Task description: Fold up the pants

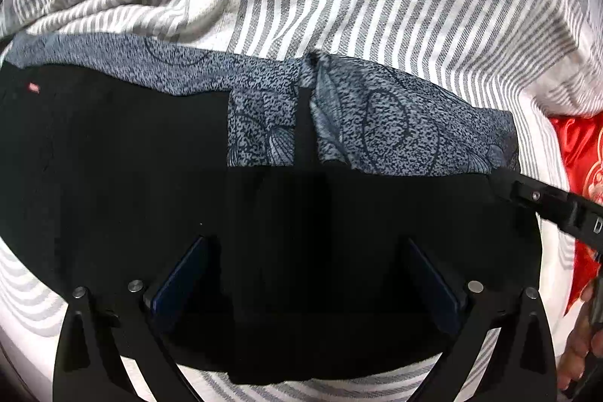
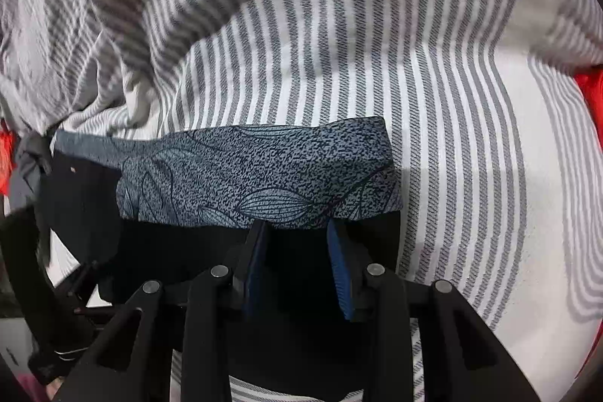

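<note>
Black pants (image 1: 150, 176) with a grey speckled leaf-print waistband (image 1: 395, 130) lie flat on a striped sheet. My left gripper (image 1: 305, 243) hovers over the black fabric, jaws wide apart, nothing between them. My right gripper (image 2: 297, 232) is partly open over the pants' right side (image 2: 188, 251), its blue pads (image 2: 339, 266) at the lower edge of the waistband (image 2: 264, 176); it also shows in the left wrist view (image 1: 535, 198) at the pants' right edge. Whether fabric is pinched I cannot tell.
The white and grey striped bed sheet (image 1: 377, 6) is rumpled into folds at the back left (image 2: 94, 25). A red cloth (image 1: 580, 157) lies at the right, and red shows at both edges of the right wrist view (image 2: 595, 93).
</note>
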A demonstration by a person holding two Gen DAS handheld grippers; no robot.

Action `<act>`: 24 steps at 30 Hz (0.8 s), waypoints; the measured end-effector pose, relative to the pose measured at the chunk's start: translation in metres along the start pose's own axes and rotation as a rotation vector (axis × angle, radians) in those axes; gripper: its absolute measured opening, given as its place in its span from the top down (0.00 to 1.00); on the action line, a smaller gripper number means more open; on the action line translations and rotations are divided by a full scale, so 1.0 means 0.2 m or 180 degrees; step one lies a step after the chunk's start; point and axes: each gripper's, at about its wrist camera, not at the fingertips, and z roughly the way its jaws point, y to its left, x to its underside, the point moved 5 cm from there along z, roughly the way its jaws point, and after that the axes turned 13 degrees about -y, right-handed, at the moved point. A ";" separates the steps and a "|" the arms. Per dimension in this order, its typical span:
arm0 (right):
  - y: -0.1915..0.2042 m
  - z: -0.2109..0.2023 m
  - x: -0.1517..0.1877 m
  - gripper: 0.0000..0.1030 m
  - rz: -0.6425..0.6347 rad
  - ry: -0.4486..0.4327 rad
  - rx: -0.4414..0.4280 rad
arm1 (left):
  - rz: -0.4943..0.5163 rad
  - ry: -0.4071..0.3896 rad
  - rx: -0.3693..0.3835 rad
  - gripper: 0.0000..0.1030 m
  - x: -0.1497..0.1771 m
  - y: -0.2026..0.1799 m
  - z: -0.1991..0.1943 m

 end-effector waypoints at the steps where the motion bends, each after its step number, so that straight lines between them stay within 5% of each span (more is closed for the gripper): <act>1: 0.00 0.00 -0.01 0.59 0.0056 0.0023 -0.0046 | 0.0032 0.0009 -0.0032 0.00 0.00 0.00 -0.02; 7: -0.03 -0.07 -0.02 0.48 0.0312 0.0058 -0.0147 | 0.0054 -0.0011 -0.0182 0.00 -0.01 0.06 -0.15; 12: 0.03 -0.18 0.05 0.26 0.0264 0.0065 -0.0188 | -0.0067 0.0045 -0.0228 0.00 0.05 0.17 -0.25; 24: 0.13 -0.20 0.14 0.24 0.0197 0.0066 -0.0056 | -0.0313 0.0144 -0.0265 0.00 0.17 0.29 -0.30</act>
